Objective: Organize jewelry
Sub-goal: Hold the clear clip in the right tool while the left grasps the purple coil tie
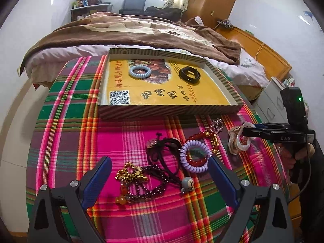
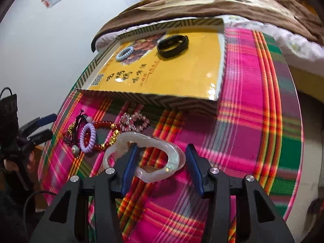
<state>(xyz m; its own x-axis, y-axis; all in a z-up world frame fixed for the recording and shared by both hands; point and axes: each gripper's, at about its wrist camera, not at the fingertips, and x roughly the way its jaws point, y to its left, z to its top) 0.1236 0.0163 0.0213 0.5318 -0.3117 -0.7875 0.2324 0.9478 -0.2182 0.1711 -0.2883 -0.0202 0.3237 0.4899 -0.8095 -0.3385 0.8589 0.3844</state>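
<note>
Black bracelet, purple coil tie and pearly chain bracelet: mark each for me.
black bracelet [image 2: 173, 46]: right wrist view, near side of the band.
purple coil tie [image 1: 194, 169]: left wrist view, lower arc of the coil.
pearly chain bracelet [image 2: 156, 175]: right wrist view, front link.

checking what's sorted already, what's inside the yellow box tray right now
Inside the box tray: a light blue coil hair tie and a black band, lying apart. Nothing else shows on its visible floor.
</note>
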